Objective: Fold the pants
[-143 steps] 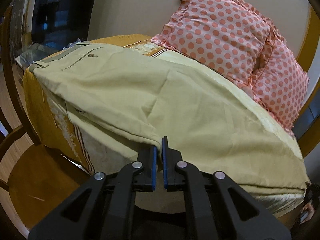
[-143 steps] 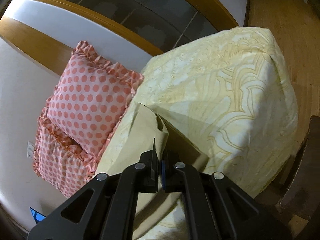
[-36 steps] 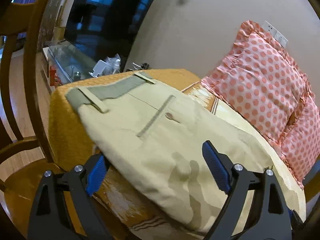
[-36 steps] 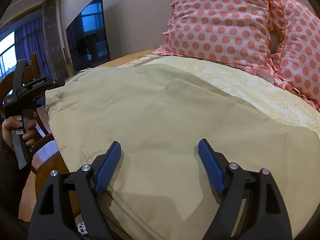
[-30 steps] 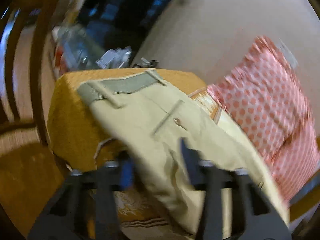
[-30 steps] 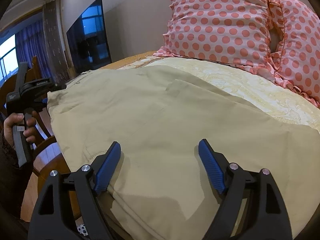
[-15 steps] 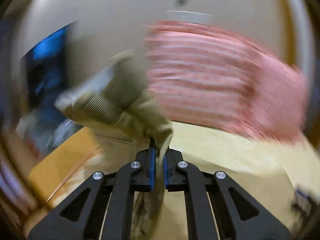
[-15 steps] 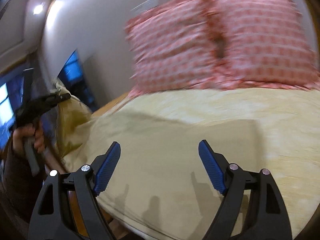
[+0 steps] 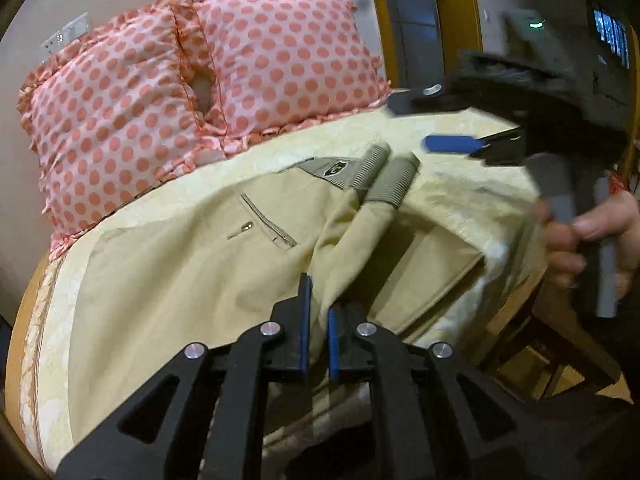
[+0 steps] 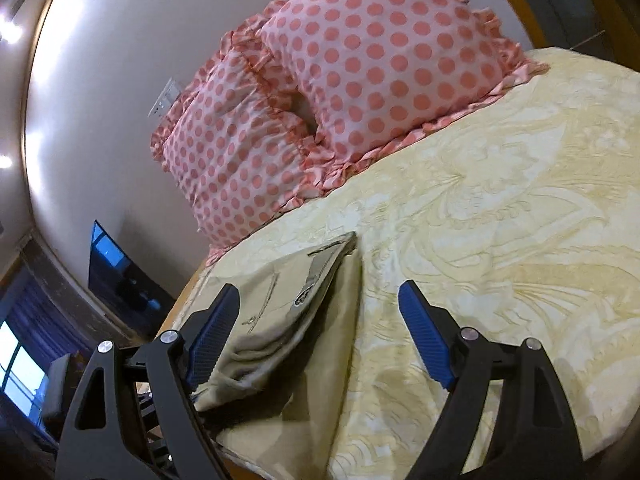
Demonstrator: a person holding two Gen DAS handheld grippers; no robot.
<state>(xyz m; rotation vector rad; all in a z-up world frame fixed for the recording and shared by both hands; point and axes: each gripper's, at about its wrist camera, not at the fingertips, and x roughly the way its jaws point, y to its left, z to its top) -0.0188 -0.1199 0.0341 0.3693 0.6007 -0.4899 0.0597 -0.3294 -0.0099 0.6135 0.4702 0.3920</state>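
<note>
The beige pants (image 9: 180, 264) lie folded over on the yellow bedspread (image 9: 472, 184), the grey waistband (image 9: 376, 172) toward the far right. My left gripper (image 9: 316, 320) is shut on a bunched fold of the pants at the near edge. My right gripper (image 10: 316, 336) is open and empty, hovering over the pants (image 10: 288, 312) and bedspread (image 10: 500, 240). It also shows blurred in the left wrist view (image 9: 452, 120), held in a hand above the waistband end.
Two pink polka-dot pillows (image 9: 192, 76) lean against the wall at the head of the bed, also in the right wrist view (image 10: 340, 92). A wooden chair (image 9: 560, 332) stands at the bed's right side. A dark TV screen (image 10: 116, 276) sits at the far left.
My left gripper shut on the waistband end and swung it across the bed, folding the pants over. My right gripper stayed open and turned toward the pillows.
</note>
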